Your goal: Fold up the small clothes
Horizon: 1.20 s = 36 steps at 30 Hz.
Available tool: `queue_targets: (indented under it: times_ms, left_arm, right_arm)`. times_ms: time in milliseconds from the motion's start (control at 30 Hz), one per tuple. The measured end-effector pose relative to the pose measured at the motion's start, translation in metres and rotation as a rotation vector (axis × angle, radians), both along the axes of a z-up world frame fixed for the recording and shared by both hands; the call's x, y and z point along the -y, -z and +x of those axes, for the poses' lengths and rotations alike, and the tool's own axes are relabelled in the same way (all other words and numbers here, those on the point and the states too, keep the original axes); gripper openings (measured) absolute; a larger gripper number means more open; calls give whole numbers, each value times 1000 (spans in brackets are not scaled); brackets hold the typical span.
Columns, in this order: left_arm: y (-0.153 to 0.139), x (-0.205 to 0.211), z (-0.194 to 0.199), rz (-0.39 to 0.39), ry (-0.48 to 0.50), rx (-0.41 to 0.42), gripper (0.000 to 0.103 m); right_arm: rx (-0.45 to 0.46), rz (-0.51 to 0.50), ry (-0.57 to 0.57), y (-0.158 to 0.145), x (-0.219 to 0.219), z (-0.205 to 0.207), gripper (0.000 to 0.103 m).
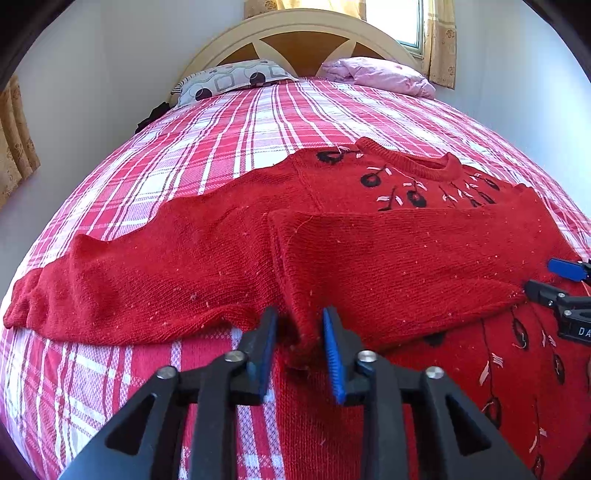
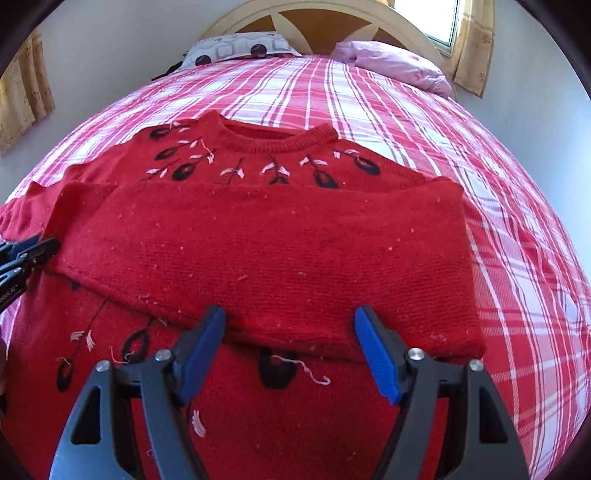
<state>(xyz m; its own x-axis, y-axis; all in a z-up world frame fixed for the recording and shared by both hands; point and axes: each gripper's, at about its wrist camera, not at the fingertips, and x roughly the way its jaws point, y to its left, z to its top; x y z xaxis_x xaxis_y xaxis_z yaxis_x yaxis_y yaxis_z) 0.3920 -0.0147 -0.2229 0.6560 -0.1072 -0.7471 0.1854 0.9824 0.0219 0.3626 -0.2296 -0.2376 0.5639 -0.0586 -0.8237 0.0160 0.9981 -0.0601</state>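
The red sweater [image 2: 266, 236] lies flat on the bed [image 2: 406, 110], its collar toward the headboard [image 2: 332, 26] and one sleeve folded across the chest. The left gripper [image 1: 300, 345] has its fingers around a bunch of the knit, probably pinching it. The right gripper [image 2: 290, 343] hovers over the sleeve's edge with fingers spread wide. Two pillows [image 1: 236, 79] lie by the headboard.

This was a home bedroom. A bed [image 1: 229, 122] in a red-and-white checked cover filled it, its arched headboard [image 1: 295, 33] against the wall. Two pillows [image 1: 229, 79] lay just below the headboard, and a curtained window [image 1: 402, 18] stood behind it.
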Motion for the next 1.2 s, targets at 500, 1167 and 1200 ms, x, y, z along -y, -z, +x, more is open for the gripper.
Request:
queue_targets:
  times_ms: [500,1167,1200]
  left_arm:
    - [-43,-127,-43,50,-190,160,73]
    - [2,-338,-6,-61,-685,-32,73]
    - [3,-342,-4,-83,-695,-37,73]
  right_arm:
    - [31,-70,-41,-17,-22,-15,76]
    - [32,17,-237,6,-127,6,79]
    - [38,15,-233,7,-128,4,79]
